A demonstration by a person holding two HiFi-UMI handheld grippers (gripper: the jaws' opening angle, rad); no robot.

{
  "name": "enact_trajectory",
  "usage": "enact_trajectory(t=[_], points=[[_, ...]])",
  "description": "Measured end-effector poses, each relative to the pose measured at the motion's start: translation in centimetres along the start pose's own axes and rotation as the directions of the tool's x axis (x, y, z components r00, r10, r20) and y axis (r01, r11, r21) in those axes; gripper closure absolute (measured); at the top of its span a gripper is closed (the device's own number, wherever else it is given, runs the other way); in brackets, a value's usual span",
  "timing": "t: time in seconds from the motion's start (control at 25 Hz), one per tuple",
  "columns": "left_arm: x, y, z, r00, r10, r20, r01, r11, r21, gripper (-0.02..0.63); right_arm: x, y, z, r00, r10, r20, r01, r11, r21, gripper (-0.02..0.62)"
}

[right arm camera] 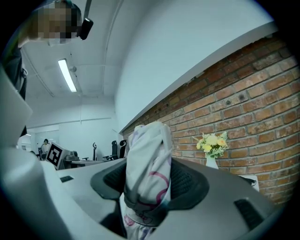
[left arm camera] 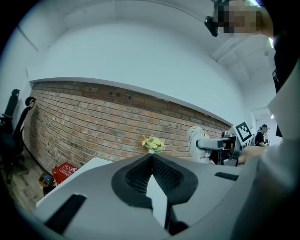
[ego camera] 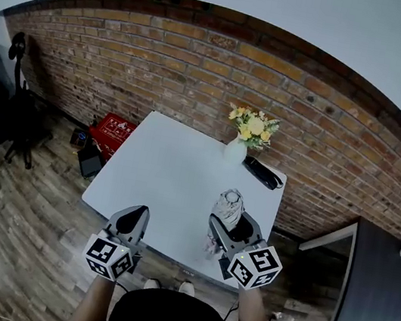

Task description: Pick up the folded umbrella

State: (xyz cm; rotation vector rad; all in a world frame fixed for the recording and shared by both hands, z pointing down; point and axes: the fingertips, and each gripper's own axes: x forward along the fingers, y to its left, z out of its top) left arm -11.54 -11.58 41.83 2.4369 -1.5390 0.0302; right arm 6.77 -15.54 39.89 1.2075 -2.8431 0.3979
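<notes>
The person stands at the near edge of a white table point(ego camera: 166, 181), a gripper in each hand. The right gripper point(ego camera: 235, 228), in the lower middle of the head view, is clamped on the folded umbrella point(ego camera: 228, 205). In its own view both ribbed pads press into the bundle from either side. The umbrella stands upright between them, pale fabric with pink and purple lines, a strap wrapped round it low down, its top rising well above the jaws. It sits over the near right part of the table, and I cannot tell from here whether its lower end touches the tabletop.

The left gripper point(ego camera: 132, 218), lower left of centre in the head view, hangs over the table's near edge, well apart from the umbrella. Its jaws are together at the tips with nothing between them, and only a sliver of white table shows through the gap lower down. Its marker cube point(ego camera: 108, 257) faces the camera, as does the right one's point(ego camera: 256, 266).

At the far end of the table, against the brick wall point(ego camera: 162, 72), a white vase point(ego camera: 235, 151) holds yellow flowers point(ego camera: 251, 125). Just right of the vase lies a long black pouch-like thing point(ego camera: 263, 173). On the wooden floor at the table's left is a red box point(ego camera: 113, 131). Black chairs point(ego camera: 3, 106) stand at the left edge of the frame, and a dark desk point(ego camera: 378, 287) fills the right edge.
</notes>
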Motion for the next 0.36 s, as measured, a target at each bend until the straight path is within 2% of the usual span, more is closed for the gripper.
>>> enact_trajectory(t=[0.36], points=[[0.00,0.33,0.07,1.000,-0.016,0.003,0.016,1.000,0.001,0.592,0.16,0.18,-0.03,1.000,-0.018,-0.006,0.018,1.000,-0.015,0.348]])
